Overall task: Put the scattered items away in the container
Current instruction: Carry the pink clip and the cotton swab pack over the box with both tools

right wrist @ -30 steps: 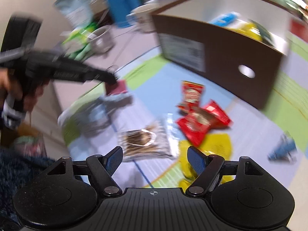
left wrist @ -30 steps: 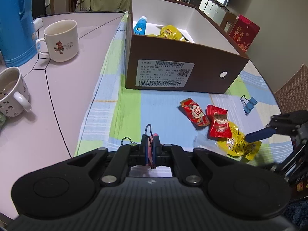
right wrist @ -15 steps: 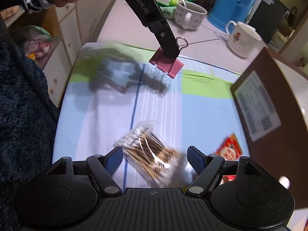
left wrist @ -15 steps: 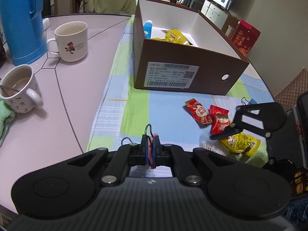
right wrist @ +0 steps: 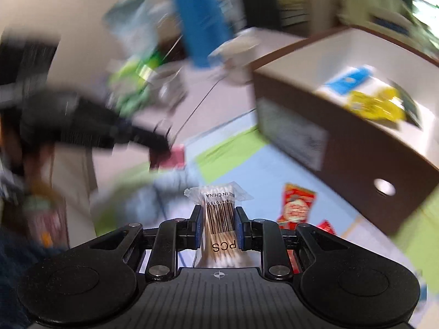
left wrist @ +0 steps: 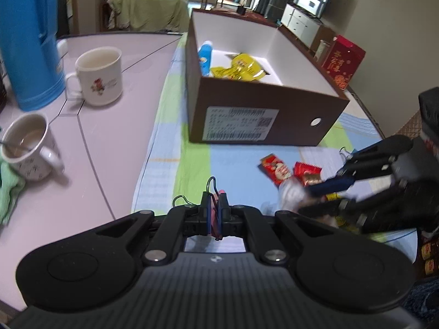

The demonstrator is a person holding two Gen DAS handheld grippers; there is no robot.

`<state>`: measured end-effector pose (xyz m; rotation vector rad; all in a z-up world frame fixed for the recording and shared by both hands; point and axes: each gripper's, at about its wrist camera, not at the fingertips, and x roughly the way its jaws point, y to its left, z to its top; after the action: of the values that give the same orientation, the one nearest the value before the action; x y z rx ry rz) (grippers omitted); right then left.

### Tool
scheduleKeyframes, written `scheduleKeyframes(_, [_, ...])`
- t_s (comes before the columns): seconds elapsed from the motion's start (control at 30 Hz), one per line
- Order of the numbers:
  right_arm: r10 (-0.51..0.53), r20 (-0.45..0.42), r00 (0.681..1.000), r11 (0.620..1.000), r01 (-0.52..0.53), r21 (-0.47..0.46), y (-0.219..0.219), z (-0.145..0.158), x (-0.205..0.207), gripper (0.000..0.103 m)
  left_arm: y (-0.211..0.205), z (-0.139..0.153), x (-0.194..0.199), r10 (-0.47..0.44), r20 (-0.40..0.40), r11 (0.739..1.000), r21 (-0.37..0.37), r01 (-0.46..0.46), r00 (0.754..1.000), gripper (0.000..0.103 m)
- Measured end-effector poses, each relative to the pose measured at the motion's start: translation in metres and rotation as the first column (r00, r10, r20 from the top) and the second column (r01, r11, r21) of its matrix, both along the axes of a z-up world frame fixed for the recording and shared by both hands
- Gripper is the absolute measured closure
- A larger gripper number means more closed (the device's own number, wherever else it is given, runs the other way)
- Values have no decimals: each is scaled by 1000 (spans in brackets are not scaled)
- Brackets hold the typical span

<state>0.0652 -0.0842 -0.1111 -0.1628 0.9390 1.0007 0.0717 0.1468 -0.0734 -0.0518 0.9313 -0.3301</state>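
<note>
The left gripper (left wrist: 216,209) is clamped on a pink metal binder clip (left wrist: 213,208). The right gripper (right wrist: 218,229) grips a clear plastic packet of cotton swabs (right wrist: 219,219), near the brown cardboard box (left wrist: 263,120).

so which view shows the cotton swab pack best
The right wrist view: the cotton swab pack sits sharp and centred between the right tool's fingers, barcode readable. In the left wrist view it is only a blurred pale wrapper at the right tool's tips.
</note>
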Motion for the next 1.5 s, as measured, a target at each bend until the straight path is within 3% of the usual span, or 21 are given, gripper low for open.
scheduleKeyframes(0.2, [-233, -77, 969, 957, 243, 158, -49, 33, 18, 81, -16, 16, 12, -54, 31, 998, 10, 54, 998, 101])
scheduleKeyframes(0.57, [-465, -136, 875, 842, 484, 236, -104, 63, 36, 80, -40, 40, 32, -135, 87, 991, 34, 132, 987, 101])
scheduleKeyframes(1.1, [-587, -146, 796, 713, 594, 372, -135, 101, 60, 81, -54, 77, 73, -207, 202, 978, 42, 202, 957, 101])
scheduleKeyframes(1.5, [-586, -171, 792, 694, 600, 399, -123, 109, 107, 81, -75, 84, 126, -263, 242, 964, 25, 265, 934, 101])
